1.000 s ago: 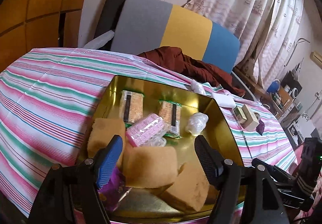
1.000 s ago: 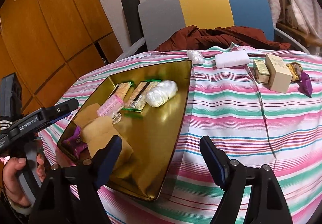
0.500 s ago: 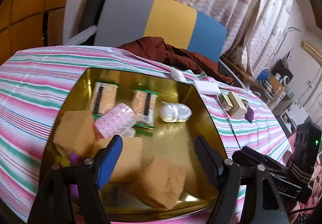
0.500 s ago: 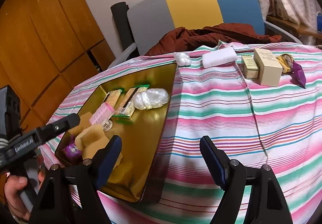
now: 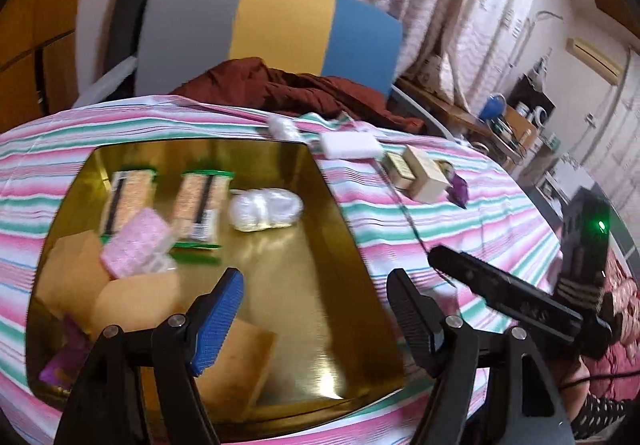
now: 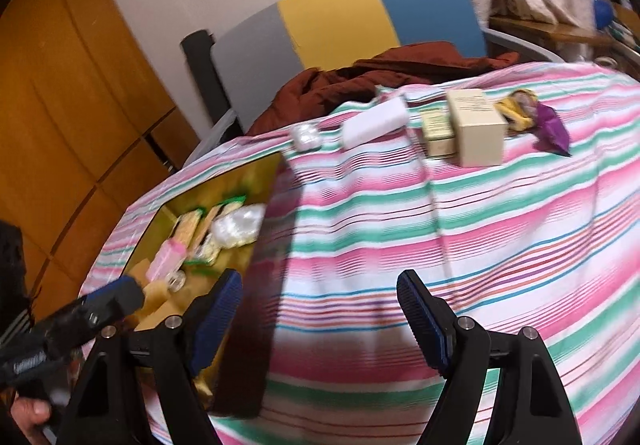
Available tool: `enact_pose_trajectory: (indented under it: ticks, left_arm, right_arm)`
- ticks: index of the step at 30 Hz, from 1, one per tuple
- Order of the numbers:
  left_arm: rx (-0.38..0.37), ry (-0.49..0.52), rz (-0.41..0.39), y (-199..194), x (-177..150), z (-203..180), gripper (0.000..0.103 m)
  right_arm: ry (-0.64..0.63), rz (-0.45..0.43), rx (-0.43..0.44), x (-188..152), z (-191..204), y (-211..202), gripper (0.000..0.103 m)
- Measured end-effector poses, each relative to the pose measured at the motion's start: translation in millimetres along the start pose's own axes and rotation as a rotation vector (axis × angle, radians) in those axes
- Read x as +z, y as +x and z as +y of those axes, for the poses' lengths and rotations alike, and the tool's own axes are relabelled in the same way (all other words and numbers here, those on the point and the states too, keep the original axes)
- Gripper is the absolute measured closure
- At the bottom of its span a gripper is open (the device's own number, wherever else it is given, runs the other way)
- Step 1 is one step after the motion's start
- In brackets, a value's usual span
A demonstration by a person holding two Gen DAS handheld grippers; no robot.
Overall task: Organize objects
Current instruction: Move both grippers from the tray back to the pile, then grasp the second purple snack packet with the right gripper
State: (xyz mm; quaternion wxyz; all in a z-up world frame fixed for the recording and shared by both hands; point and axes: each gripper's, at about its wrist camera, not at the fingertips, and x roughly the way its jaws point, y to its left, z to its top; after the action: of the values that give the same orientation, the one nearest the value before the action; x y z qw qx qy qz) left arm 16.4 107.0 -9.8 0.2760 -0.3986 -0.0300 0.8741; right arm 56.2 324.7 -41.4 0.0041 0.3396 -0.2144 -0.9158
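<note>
- Both tools gape wide and empty: left gripper over the gold tray, right gripper above the striped tablecloth.
- Cream carton and white block lie beyond the tray; likely light, rigid, best pinched across flat sides.
- Loose cloth may slide; a tricolour chair stands behind.

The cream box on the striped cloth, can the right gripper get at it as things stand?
Probably yes. The right gripper is open and empty, and only bare striped cloth lies between it and the cream box. A smaller box sits against its left side and wrappers lie close on its right, so a sideways pinch looks cramped.
</note>
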Motion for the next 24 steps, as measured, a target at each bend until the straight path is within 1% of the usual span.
enact_pose_trajectory:
  ticks: [7, 14, 21, 24]
  left_arm:
    - [-0.048, 0.080, 0.042, 17, 5, -39, 0.028]
    - [-0.078, 0.170, 0.083, 36, 8, -78, 0.028]
    - [-0.113, 0.203, 0.139, 54, 5, -103, 0.028]
    - [-0.118, 0.206, 0.157, 61, 5, -110, 0.028]
  right_arm:
    - [0.065, -0.040, -0.060, 16, -45, -9, 0.023]
    - [0.154, -0.096, -0.181, 37, -110, -17, 0.023]
    - [0.272, -0.133, -0.270, 78, -188, -10, 0.023]
    - [0.299, -0.145, -0.296, 97, -211, -1, 0.023]
